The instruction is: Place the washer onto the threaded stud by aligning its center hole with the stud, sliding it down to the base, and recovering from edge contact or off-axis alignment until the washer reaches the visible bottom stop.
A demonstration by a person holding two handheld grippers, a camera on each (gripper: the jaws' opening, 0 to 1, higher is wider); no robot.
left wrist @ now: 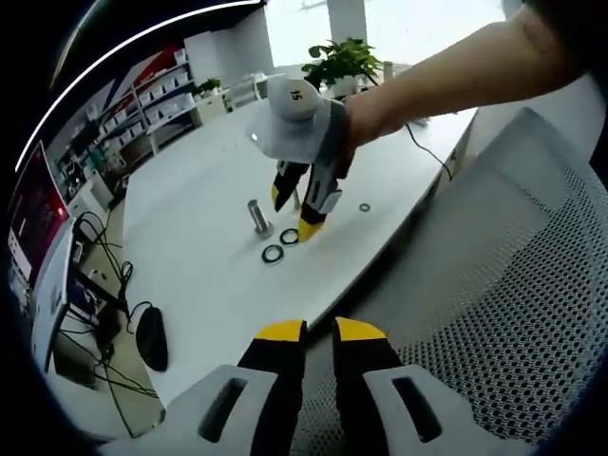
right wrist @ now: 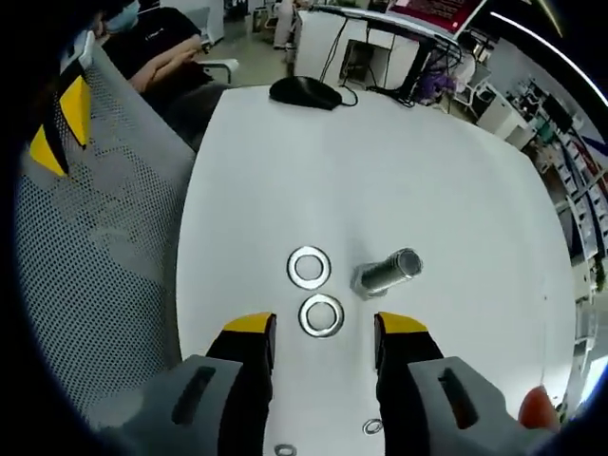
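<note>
Left gripper view: left gripper (left wrist: 318, 332) nearly closed, empty, over the mesh chair (left wrist: 513, 313). Right gripper view: right gripper (right wrist: 323, 328) open, nearest washer (right wrist: 321, 315) between its fingertips, threaded stud (right wrist: 388, 271) just beyond. Risk: flat washer slips during pinch.

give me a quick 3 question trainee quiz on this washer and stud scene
1. True or false: a washer already sits on the threaded stud.
2. How many washers lie just beside the stud in the right gripper view? A) one B) two C) four
3. Fill in: the right hand-held gripper has its jaws ____ above the nearer washer.

Key: 1 false; 2 B, counting the farther washer; 3 open.
</note>
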